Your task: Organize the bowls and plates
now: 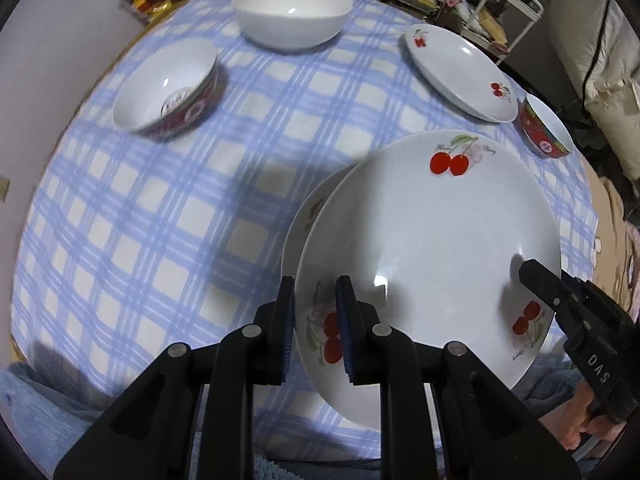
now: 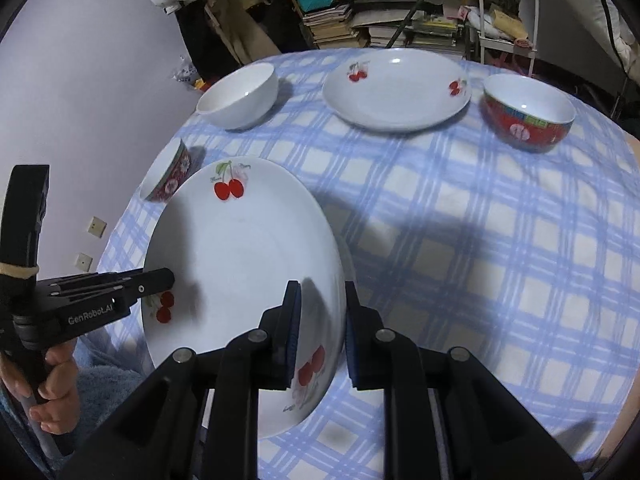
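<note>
A white cherry-print plate (image 1: 424, 256) is held near the table's front edge, over a second plate (image 1: 298, 236) whose rim shows beneath it on the left. My left gripper (image 1: 314, 332) is shut on the plate's near-left rim. My right gripper (image 2: 320, 336) is shut on its right rim (image 2: 332, 280). Both grippers hold the same plate (image 2: 240, 272). The right gripper also shows in the left wrist view (image 1: 532, 272). The left gripper shows in the right wrist view (image 2: 164, 280).
On the blue checked tablecloth (image 1: 160, 220) stand a red-patterned bowl (image 1: 168, 88), a plain white bowl (image 1: 292, 12), another cherry plate (image 1: 460, 72) and a second red bowl (image 1: 544, 128). Shelves of books and a white rack stand behind the table.
</note>
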Motion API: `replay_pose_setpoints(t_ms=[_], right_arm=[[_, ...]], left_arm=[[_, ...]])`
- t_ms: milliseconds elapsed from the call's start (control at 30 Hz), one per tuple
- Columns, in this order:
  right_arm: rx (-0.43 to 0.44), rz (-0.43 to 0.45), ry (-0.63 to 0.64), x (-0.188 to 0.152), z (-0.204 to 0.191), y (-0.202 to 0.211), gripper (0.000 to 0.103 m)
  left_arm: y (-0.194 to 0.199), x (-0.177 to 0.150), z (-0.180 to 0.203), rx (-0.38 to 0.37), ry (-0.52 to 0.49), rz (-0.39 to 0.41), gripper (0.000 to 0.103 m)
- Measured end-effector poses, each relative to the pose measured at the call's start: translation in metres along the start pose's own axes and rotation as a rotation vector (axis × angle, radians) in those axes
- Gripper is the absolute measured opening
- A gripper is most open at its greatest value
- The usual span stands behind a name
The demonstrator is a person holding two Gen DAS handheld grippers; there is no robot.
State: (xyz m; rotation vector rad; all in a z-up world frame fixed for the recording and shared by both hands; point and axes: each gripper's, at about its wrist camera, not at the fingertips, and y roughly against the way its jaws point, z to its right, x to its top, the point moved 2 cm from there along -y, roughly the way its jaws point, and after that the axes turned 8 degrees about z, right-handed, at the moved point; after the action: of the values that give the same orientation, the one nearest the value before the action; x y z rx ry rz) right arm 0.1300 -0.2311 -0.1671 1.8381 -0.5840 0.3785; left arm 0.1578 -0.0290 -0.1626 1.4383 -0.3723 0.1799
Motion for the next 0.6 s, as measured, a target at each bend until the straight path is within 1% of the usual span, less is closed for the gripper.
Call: replay_pose_setpoints(t_ms=[67,167,267,400,500,600], right_arm=[[0.003,0.016,0.013,-0.003,-0.002,-0.002,0.021],[-0.005,0.020,0.019,-0.004,-0.001,-0.008,0.021],[-0.013,0.016,0.011,-0.006,0.002,-0.015,0.021],[-0.021,-0.001,0.000,-0.012,0.001,-0.022,0.021],[-0.038,-0.007,0.007,-0.013,-0.002,-0.027,0.021],[-0.039,-0.011,0.005,-0.012,-0.002,-0.033,0.021]], left_arm=[[-0.005,-0.003,-0.003,-0.004,0.023,-0.011,0.020],[-0.010,-0.005,-0.001,0.016,0.008,-0.016,0.020],[-0.011,-0.006,-0.001,0.030,0.000,-0.015,0.020],[-0.018,-0.009,-0.005,0.041,0.010,-0.038,0.020],[-0.025,-0.008,-0.010,0.032,0.040,-0.059,0.020],[-0.028,-0.006,-0.011,0.049,0.034,-0.055,0.020]])
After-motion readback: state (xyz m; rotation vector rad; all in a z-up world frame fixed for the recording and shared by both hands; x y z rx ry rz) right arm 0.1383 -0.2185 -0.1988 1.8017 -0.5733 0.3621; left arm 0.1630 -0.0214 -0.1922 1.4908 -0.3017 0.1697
